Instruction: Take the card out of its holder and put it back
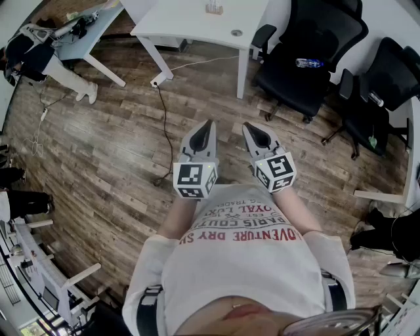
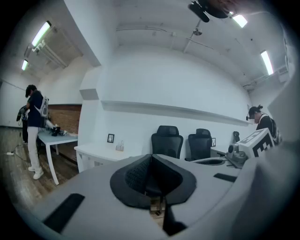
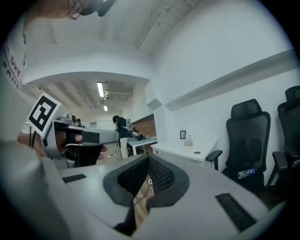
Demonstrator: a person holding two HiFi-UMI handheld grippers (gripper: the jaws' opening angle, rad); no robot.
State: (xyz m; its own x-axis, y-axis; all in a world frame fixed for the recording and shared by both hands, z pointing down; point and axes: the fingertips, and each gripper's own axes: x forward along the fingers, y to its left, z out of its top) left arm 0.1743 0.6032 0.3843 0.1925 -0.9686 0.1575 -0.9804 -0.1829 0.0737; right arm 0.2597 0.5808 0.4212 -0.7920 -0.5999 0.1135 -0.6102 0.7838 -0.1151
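Both grippers are held close in front of my torso, above the wooden floor. My left gripper (image 1: 207,123) (image 2: 151,157) has its jaws together with nothing between them. My right gripper (image 1: 250,127) (image 3: 149,158) is shut too, and it holds nothing. Ahead stands a white table (image 1: 190,23) (image 2: 96,152) (image 3: 176,149). On it is a small clear holder (image 1: 214,8) (image 2: 120,146) (image 3: 188,140), and I cannot make out a card in it from here. Next to the holder stands a small dark picture frame (image 2: 110,138) (image 3: 182,135). Neither gripper is near the table.
Two black office chairs (image 1: 308,59) (image 1: 380,92) stand right of the table, one with a bottle (image 1: 308,63) on its seat. A cable (image 1: 161,125) runs across the floor. A person (image 1: 39,59) stands at a second table (image 1: 92,33) at the far left.
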